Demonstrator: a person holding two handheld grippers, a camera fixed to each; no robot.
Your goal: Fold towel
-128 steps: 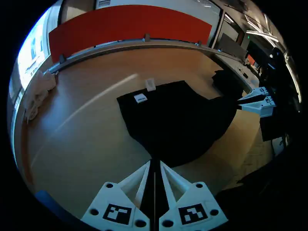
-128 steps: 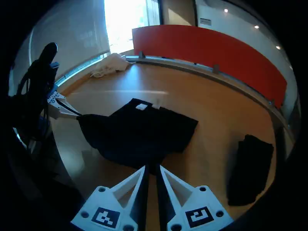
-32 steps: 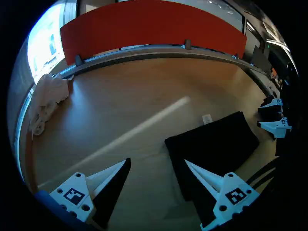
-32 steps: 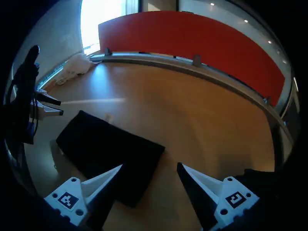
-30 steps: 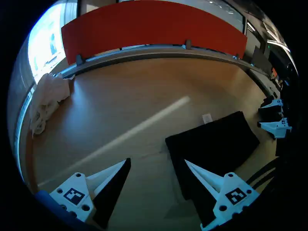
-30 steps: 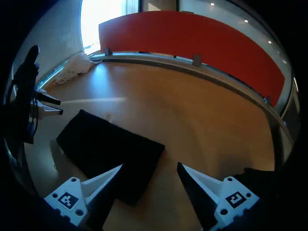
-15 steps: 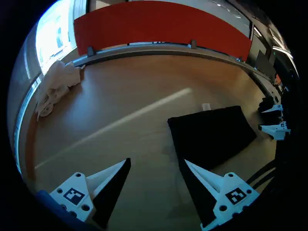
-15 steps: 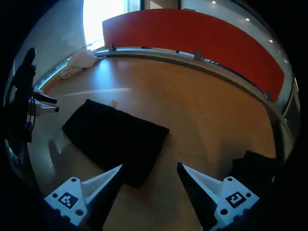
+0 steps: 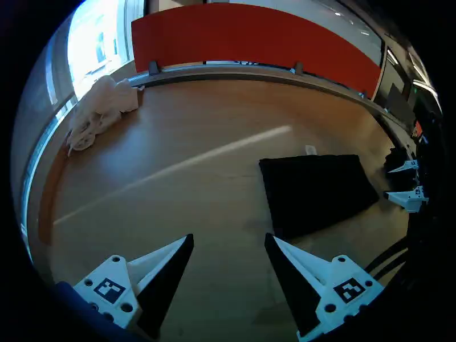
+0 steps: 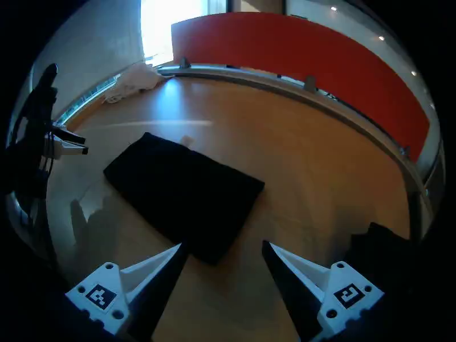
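The wooden tabletop (image 9: 171, 142) carries the black towel (image 9: 316, 191), which lies flat as a neat, smooth-edged rectangle of stacked layers. The folding looks done or nearly so; at most one more halving is left. The left tongs (image 9: 228, 236) and right tongs (image 10: 224, 244) are both spread wide and hold nothing. A small white tag (image 9: 310, 150) peeks out at the towel's far edge.

The black towel (image 9: 316, 191) lies flat on the wooden bench (image 9: 171, 142), folded into a tidy rectangle with a smooth top and straight edges, well apart from the bench's far edge. A small white tag (image 9: 310, 149) sticks out at its far corner.
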